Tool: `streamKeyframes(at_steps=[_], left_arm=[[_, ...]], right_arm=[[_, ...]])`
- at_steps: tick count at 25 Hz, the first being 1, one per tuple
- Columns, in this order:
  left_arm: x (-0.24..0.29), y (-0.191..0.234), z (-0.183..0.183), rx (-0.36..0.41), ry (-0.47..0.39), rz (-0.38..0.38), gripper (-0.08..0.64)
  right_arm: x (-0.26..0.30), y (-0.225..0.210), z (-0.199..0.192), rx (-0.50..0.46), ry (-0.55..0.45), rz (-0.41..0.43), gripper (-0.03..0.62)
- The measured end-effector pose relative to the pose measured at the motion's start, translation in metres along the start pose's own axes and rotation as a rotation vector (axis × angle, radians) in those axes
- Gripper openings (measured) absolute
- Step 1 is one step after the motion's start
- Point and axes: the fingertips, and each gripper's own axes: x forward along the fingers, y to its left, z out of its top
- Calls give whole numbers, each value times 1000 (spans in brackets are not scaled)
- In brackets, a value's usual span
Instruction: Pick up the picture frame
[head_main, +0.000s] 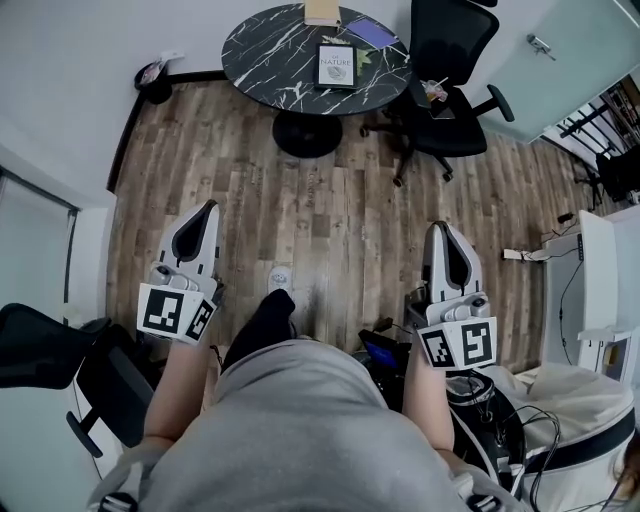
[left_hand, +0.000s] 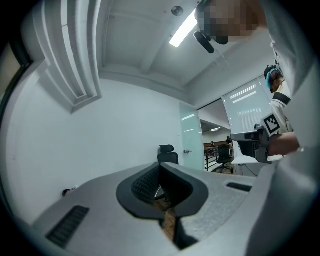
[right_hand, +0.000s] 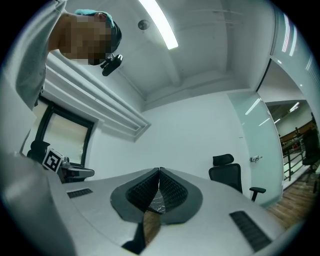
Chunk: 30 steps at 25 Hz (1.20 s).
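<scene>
The black-bordered picture frame with a pale print (head_main: 336, 66) sits on the round black counter veined in white (head_main: 262, 48), at the top centre of the head view. I cannot tell whether it lies flat or leans. A tan flat box (head_main: 322, 12) and a purple notebook (head_main: 372, 32) rest near it toward the counter's far side. A black office chair (head_main: 450, 90) stands just beside the counter at the upper right.

Both grippers are in the lower half of that view, over the brown wood-plank floor (head_main: 330, 200) and well apart from the frame. The left gripper (head_main: 209, 206) has its jaws pressed together on nothing. The right gripper (head_main: 439, 227) is the same, and each gripper view shows only wall and chair past the tips.

The step in hand looks like the approach. To do it well, I would bring both grippers up to the counter's near rim and spread 1 pair of jaws before arriving. Those jaws should pinch the frame's border rather than its face. If the frame lies flat, the other gripper could probably steady or tip an edge. The chair crowds the right side, so a line toward the counter's near-left rim seems safer.
</scene>
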Motion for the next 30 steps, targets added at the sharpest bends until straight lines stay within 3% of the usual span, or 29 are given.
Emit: streamKeyframes(at_steps=[18,30], left_arm=[[138,97,13,3,-15,-59,8],[179,140,5,-5,-16,-96,8]], right_arm=[[150,-34,-7,-15,-9,-54,26],[201,-28,-17,-31,-12,-85,26]])
